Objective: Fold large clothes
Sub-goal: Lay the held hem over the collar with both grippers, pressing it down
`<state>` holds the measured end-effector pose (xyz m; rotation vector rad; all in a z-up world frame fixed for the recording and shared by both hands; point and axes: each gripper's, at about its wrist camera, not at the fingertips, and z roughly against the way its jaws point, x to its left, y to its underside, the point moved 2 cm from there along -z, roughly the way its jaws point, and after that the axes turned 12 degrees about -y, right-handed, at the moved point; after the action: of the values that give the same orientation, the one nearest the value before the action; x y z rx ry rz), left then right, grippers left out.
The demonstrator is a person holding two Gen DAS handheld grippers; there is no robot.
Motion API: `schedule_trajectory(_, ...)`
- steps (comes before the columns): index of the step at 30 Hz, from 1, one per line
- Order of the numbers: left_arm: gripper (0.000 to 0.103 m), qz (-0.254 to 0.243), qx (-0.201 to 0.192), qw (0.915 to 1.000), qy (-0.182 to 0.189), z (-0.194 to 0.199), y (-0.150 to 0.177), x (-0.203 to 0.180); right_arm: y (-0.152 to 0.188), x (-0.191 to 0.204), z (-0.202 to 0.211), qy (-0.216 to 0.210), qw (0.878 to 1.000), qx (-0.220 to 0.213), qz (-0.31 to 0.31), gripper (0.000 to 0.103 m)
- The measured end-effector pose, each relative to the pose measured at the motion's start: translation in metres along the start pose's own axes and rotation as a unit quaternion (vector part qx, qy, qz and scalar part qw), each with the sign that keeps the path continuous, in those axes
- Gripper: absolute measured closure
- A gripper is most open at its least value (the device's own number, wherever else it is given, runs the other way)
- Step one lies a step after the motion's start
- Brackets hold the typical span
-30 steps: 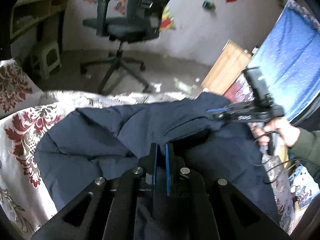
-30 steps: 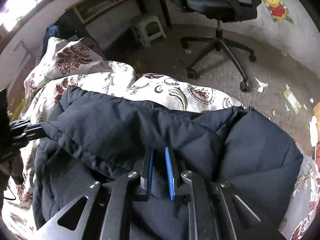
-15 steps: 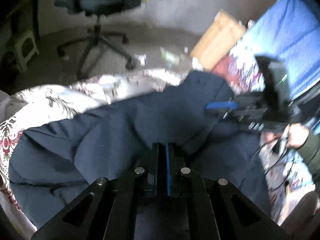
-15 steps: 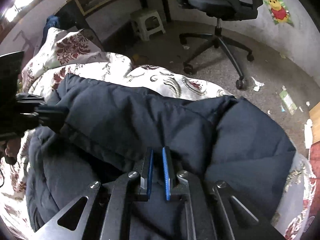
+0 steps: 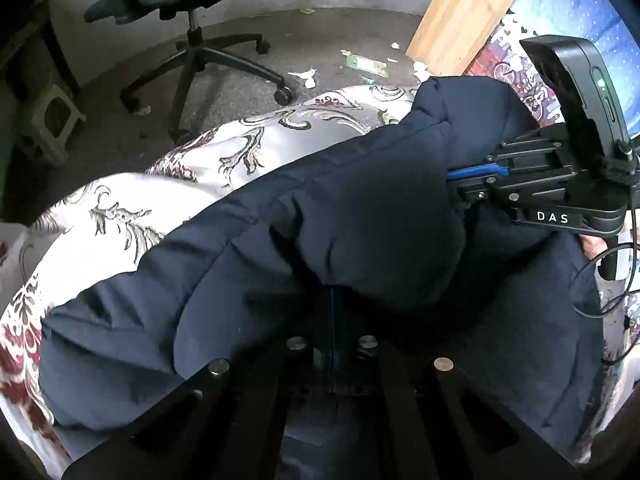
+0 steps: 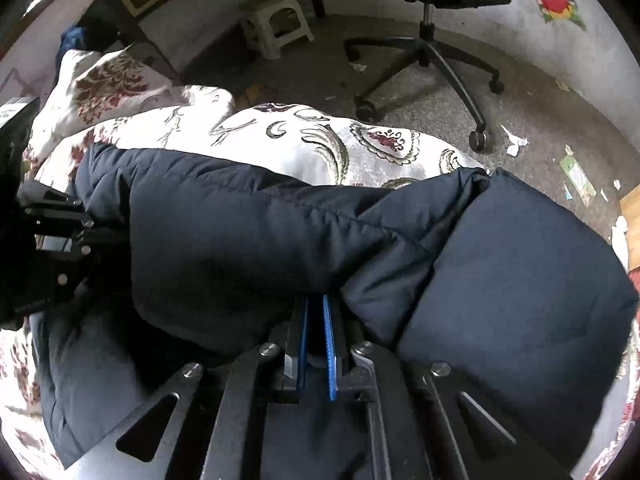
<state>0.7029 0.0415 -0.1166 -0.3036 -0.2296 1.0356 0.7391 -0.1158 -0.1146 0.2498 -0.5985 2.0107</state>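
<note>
Left wrist view: left gripper (image 5: 332, 320) at 6 o'clock pinches the navy jacket (image 5: 320, 248) lying on the floral bedspread (image 5: 160, 200); right gripper (image 5: 472, 178) bites fabric at 3 o'clock

Right wrist view: blue pads (image 6: 329, 344) clamp the jacket's fold, office chair (image 6: 432, 20) at 1 o'clock

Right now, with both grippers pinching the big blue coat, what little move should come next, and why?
Probably lower both ends together onto the coat's bottom layer, then let go. The left hand-held gripper and the right hand-held gripper are each shut on the navy coat, and the held fold bulges over the layer lying on the flowered bedspread, so it seems ready to be laid flat.
</note>
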Motion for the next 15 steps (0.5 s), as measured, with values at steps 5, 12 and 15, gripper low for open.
schedule_trajectory(5,0.1,-0.004,-0.005,1.0,0.004,-0.001,0.025,-0.004,0.014,-0.004,0.004,-0.016,1.0,-0.022,-0.011,0.096)
schedule_trajectory(12,0.1,0.023,0.002,0.9995,0.022,-0.009,0.049,-0.011,0.033,0.005,0.005,-0.002,1.0,-0.01,0.009,0.096)
schedule_trajectory(15,0.1,0.009,-0.019,0.9996,0.02,0.002,0.049,-0.011,0.03,0.012,0.016,0.001,1.0,-0.021,0.015,0.096)
